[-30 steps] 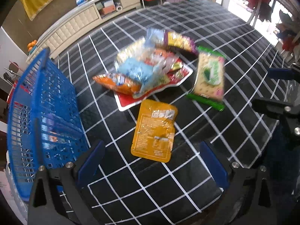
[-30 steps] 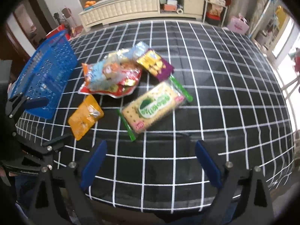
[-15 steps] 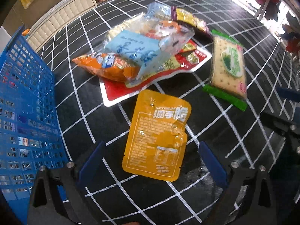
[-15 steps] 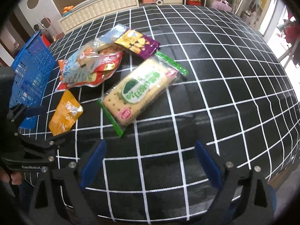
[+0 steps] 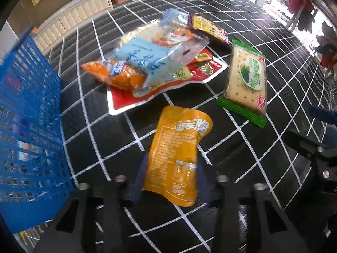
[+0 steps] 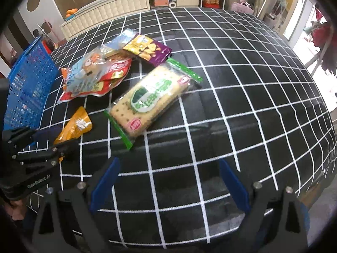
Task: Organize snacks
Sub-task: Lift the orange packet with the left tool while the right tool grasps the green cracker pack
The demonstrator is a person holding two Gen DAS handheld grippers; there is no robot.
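Since half second ago, left tongs (image 5: 169,175) closed in — fingers now pinch near end of orange pouch (image 5: 179,147), clamped on it. Means first snack secured, ready for lift toward blue basket (image 5: 29,122), just left of left tongs. Right tongs (image 6: 168,185) spread apart, empty, hovering over desk (image 6: 242,88). Cracker pack (image 6: 151,97) lies ahead of right tongs. Snack pile (image 5: 155,61) beyond pouch — not blocking. Basket wall is edge to clear.
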